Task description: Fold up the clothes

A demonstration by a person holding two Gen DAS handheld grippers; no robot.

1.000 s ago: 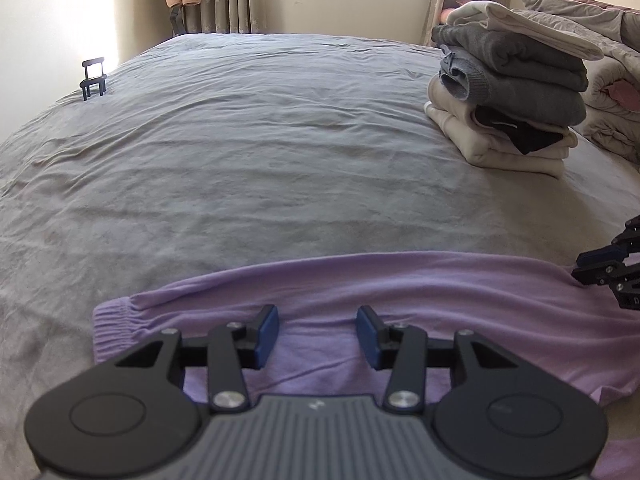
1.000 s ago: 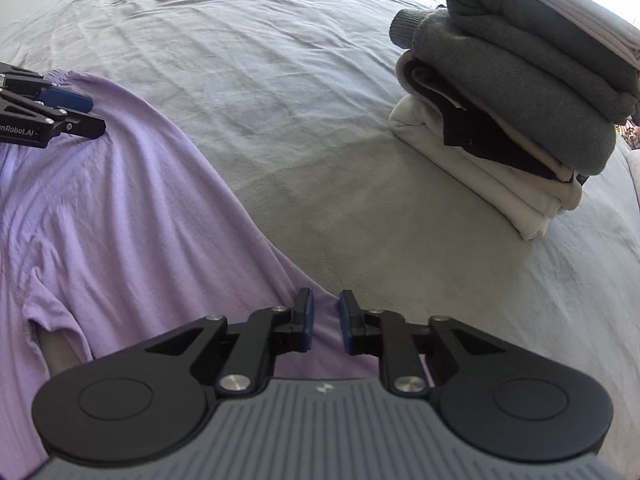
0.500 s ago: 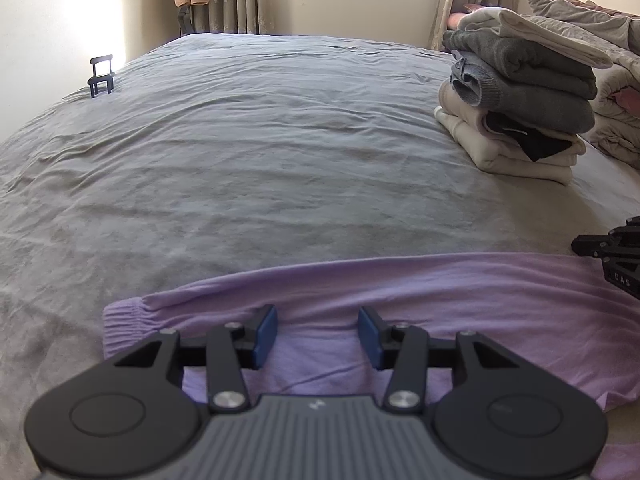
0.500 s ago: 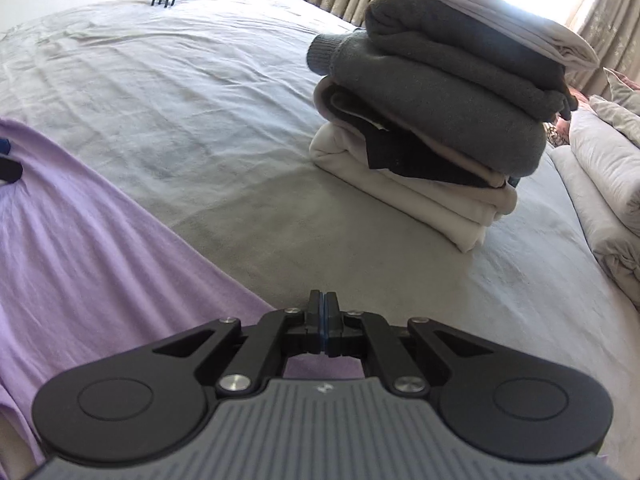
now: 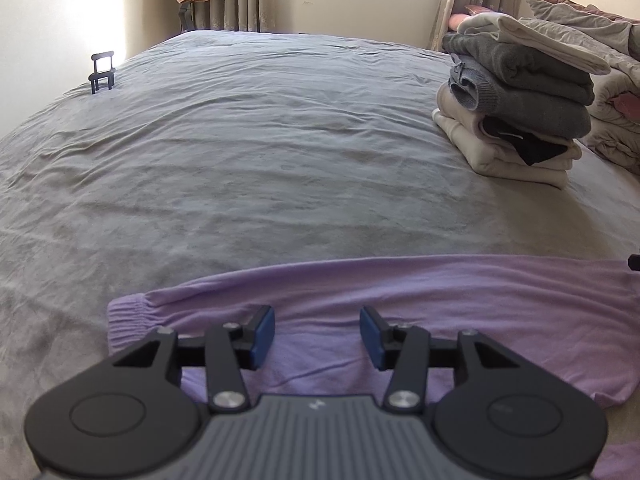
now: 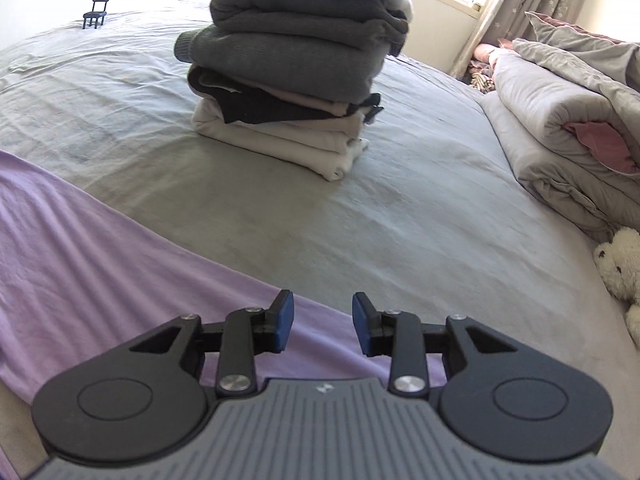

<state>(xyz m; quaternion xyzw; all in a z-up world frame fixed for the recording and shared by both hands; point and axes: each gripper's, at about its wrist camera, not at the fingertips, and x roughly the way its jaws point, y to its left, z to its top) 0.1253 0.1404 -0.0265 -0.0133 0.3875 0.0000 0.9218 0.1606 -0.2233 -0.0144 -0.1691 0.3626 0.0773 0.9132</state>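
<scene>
Left view: my left claw [image 5: 317, 334] hangs over the purple garment [image 5: 420, 300], which lies flat across the near edge of the grey bed [image 5: 260, 152]; the jaws stand apart, pads clear of the cloth. A stack of folded clothes [image 5: 516, 108] sits far right. Right view: my right claw [image 6: 322, 326] is opening, nothing pinched, above the garment's [image 6: 80, 248] edge. The stack [image 6: 296, 72] is straight ahead, a rolled duvet [image 6: 560, 128] to the right.

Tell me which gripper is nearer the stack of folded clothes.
Right. The right gripper faces the stack of folded clothes just ahead; the left gripper sees it far off to its right.
</scene>
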